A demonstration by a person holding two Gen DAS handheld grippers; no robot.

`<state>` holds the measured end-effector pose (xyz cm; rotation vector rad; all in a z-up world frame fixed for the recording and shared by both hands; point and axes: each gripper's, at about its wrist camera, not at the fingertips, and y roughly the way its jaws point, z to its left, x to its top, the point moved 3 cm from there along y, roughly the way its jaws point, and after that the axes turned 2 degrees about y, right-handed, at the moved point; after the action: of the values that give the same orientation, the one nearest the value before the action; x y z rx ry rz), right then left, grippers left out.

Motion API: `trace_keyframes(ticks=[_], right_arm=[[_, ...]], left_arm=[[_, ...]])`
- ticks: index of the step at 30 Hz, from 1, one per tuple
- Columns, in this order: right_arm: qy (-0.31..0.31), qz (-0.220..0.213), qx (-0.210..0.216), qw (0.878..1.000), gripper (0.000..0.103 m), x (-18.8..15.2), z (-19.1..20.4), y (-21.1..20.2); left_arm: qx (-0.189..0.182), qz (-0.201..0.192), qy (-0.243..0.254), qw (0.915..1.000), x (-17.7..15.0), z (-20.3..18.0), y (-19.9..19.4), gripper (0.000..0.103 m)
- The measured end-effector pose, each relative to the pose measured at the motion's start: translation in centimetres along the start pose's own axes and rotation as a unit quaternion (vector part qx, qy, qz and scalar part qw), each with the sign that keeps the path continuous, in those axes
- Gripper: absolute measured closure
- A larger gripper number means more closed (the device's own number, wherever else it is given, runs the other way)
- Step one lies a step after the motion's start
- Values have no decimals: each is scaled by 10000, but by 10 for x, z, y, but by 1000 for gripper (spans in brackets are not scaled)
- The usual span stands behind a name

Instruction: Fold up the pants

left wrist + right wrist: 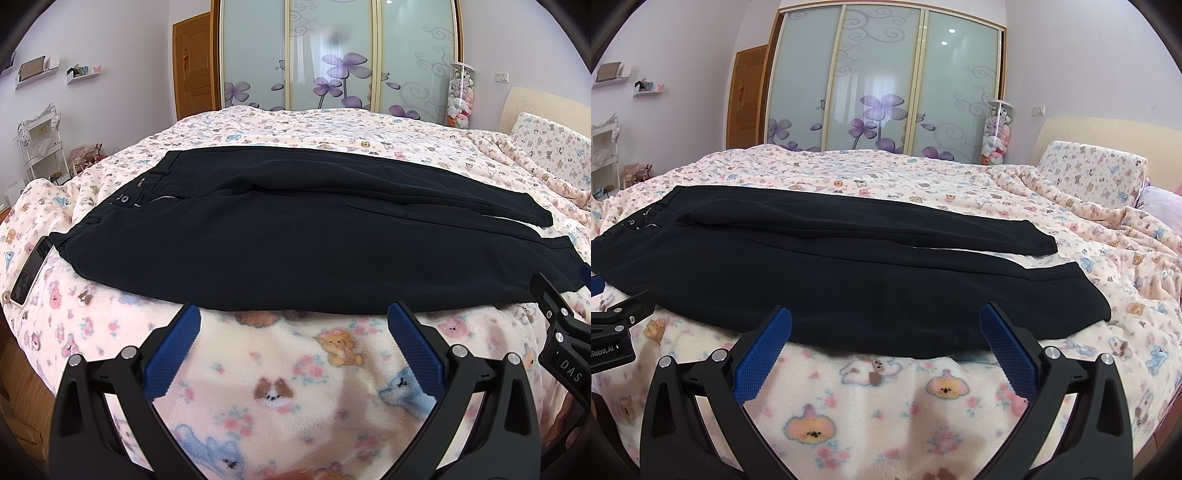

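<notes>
Black pants [295, 236] lie flat across the bed, waistband with button and zipper to the left, both legs running right. They also show in the right wrist view [849, 273], leg ends at the right. My left gripper [293, 314] is open and empty, its blue pads [173, 350] just short of the pants' near edge. My right gripper [885, 317] is open and empty, its blue pads [1008, 350] at the near edge of the lower leg. Each gripper shows at the edge of the other's view.
The bed is covered by a pink blanket [280, 387] with cartoon animals. A black phone-like object [27, 273] lies on the bed's left edge. A pillow [1089, 173] and headboard stand at the right. A wardrobe [886, 85] stands behind the bed.
</notes>
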<state>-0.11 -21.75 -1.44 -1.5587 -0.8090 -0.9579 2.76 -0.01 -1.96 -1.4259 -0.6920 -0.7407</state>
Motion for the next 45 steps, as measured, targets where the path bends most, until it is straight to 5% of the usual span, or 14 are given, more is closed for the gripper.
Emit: trace_keyframes(ticks=[45], right_arm=[[212,11,158,9997,1,0,3,-1]], left_arm=[[0,40,-10,10000,-1,1,2,2]])
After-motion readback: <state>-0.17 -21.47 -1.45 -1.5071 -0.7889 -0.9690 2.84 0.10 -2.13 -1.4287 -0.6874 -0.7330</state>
